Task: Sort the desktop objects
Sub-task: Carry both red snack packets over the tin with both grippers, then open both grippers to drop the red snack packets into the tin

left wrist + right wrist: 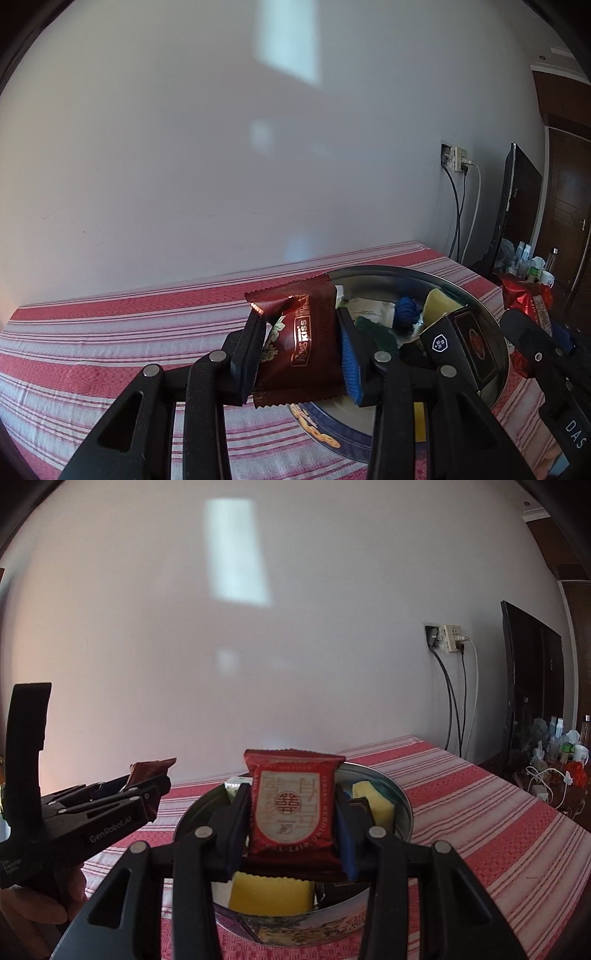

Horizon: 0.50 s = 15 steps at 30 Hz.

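Note:
My left gripper (301,345) is shut on a dark brown snack packet (303,343), held above the left rim of a round metal tin (491,321). That gripper also shows in the right wrist view, at the left (147,786), with the brown packet (147,770) sticking out of it. My right gripper (291,819) is shut on a red packet with a cream label (291,805), held over the tin (404,805). Inside the tin lie yellow sponges (271,893), a blue knotted item (406,314), a white sachet (373,310) and a dark box (476,343).
A red and white striped cloth (129,332) covers the table, which stands against a plain wall. At the right are a wall socket with cables (448,638), a dark monitor (532,686) and a cluttered side surface with bottles (557,749). A hand (33,904) holds the left gripper.

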Motion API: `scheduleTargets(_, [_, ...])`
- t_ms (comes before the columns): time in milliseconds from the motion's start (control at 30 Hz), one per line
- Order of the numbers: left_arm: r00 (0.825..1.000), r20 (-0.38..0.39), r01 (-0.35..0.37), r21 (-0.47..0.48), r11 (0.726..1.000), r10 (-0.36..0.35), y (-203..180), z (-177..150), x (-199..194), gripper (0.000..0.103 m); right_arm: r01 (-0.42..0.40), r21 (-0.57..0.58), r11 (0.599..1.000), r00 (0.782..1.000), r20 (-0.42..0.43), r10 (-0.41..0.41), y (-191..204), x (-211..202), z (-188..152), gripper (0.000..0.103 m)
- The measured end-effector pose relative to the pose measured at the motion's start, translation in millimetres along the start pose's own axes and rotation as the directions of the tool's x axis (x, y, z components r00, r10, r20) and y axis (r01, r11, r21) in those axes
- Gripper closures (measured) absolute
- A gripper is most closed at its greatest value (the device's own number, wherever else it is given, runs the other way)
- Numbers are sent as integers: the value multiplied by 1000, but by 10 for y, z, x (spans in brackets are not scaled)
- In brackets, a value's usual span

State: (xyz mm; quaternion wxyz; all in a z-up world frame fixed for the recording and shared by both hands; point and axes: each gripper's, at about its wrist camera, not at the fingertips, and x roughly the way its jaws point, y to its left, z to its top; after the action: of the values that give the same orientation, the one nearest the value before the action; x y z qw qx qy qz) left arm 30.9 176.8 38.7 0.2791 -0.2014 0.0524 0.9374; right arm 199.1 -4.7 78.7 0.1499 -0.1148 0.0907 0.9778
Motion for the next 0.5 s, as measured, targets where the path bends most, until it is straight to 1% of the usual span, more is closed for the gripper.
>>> scheduleTargets(100, [1000, -1, 11, 9, 1000, -11, -88, 10, 15, 62, 15, 15, 1000, 1000, 4, -15, -5, -73, -31, 61])
scheduleTargets(300, [1000, -14, 22, 28, 999, -22, -225, 11, 94, 62, 44, 26, 999, 999, 6, -44, -125, -72, 5, 61])
scheduleTargets(500, [999, -25, 27, 35, 999, -26, -303, 35, 162, 62, 69, 43, 997, 998, -2, -69, -436, 148, 173, 61])
